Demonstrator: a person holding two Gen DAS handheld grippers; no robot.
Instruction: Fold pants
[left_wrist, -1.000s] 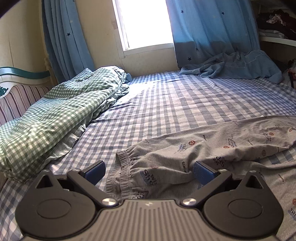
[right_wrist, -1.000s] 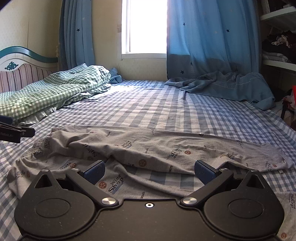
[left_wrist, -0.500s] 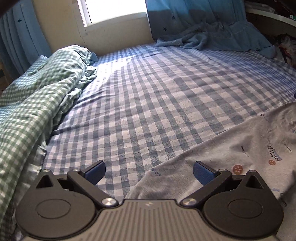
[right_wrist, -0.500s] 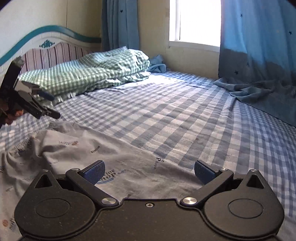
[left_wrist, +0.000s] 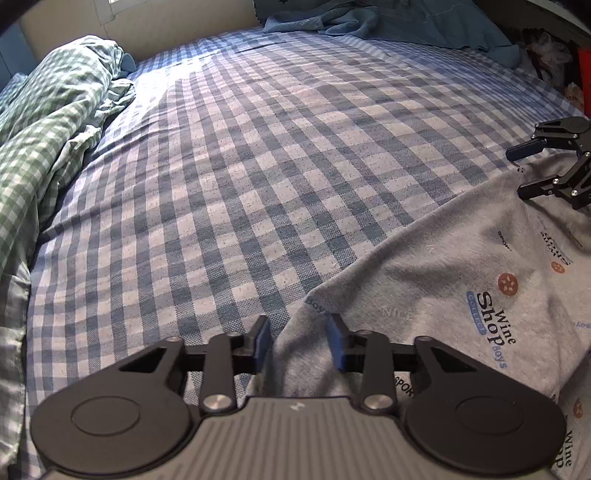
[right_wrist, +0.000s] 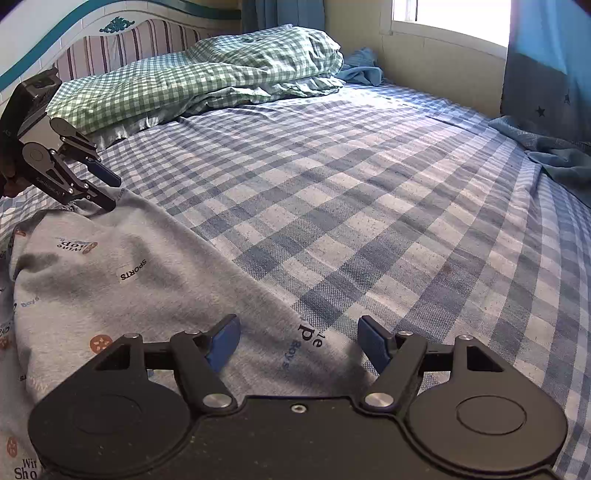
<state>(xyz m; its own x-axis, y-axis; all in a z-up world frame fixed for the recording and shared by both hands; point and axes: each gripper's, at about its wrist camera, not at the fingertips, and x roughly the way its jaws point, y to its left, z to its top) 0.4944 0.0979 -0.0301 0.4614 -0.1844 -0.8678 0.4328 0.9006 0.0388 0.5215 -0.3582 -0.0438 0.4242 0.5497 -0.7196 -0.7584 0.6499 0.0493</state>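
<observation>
**a:** so where are the pants (left_wrist: 443, 273) right now? looks like they're spread on the checked bed sheet (left_wrist: 258, 166), near edge of the bed, far side of them running in a long straight line across the sheet.

**b:** yep, grey printed jersey, thin and floppy. my guess is they weigh next to nothing and slump the second you lift them, so one pinch point won't do it. grab that far edge at two spots well apart and carry it over together.

**a:** which seems to be the plan. left gripper (left_wrist: 301, 341) is tipped steeply down at the corner of the fabric, jaws closing, cloth bunched up between the blue pads. can't say it's properly clamped yet, there's a visible gap.

**b:** and the right gripper (right_wrist: 299, 343) is further along the same edge, angled down less steeply, jaws closing too but much wider. the edge lies between its fingers, pads not on it.

**a:** you can see a bit of the person's hand (right_wrist: 9, 173) behind the left one in the right wrist view.

**b:** green gingham duvet (right_wrist: 207, 74) is piled up by the headboard, well clear.
</observation>
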